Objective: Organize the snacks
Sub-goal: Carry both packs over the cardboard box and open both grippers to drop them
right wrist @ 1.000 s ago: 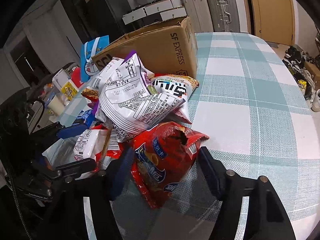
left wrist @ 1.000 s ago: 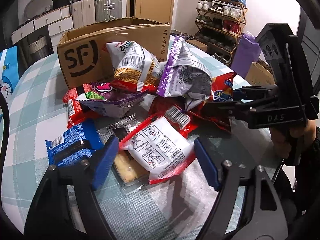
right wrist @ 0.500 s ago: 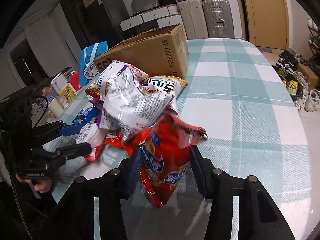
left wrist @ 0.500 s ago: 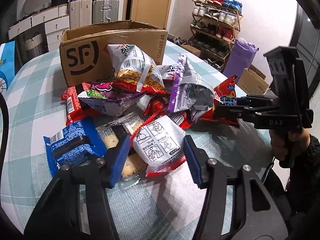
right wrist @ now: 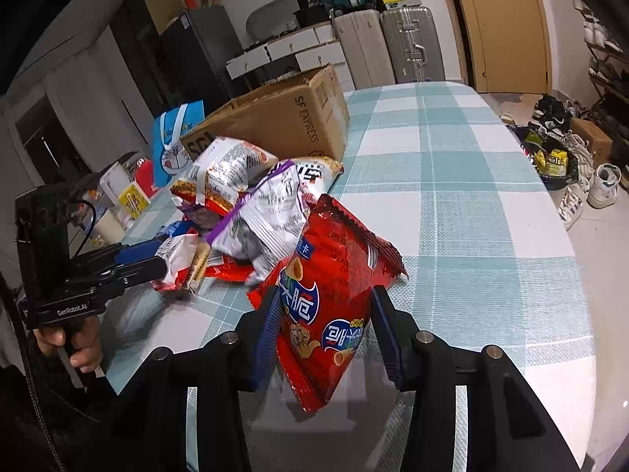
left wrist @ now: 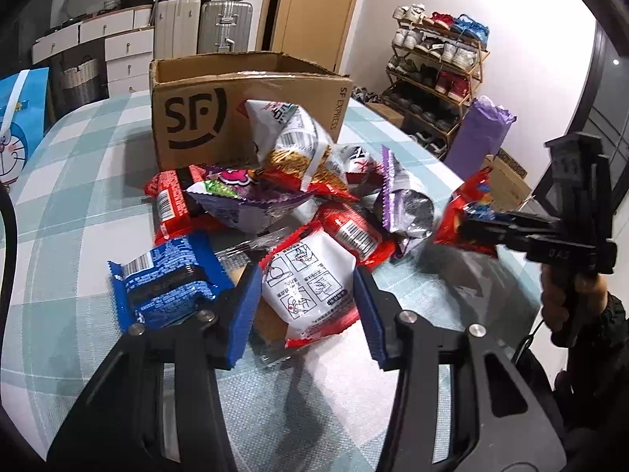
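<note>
My right gripper (right wrist: 324, 330) is shut on a red snack bag (right wrist: 330, 306) and holds it lifted above the checked tablecloth; it also shows in the left wrist view (left wrist: 466, 216). My left gripper (left wrist: 304, 306) has its blue pads on both sides of a white-and-red packet (left wrist: 310, 291) that lies on the table; the jaws look closed against it. A pile of snack bags (left wrist: 283, 192) lies before an open SF cardboard box (left wrist: 236, 102). A blue packet (left wrist: 165, 279) lies left of my left gripper.
The round table (right wrist: 452, 181) has a teal checked cloth. A blue Doraemon bag (left wrist: 17, 126) stands at the left edge. Suitcases, drawers, a door and a shoe rack (left wrist: 436, 67) stand beyond the table. A purple bag (left wrist: 479, 137) stands right.
My right gripper closed on the red bag and lifted it away from the pile. My left gripper narrowed around the white-and-red packet.
</note>
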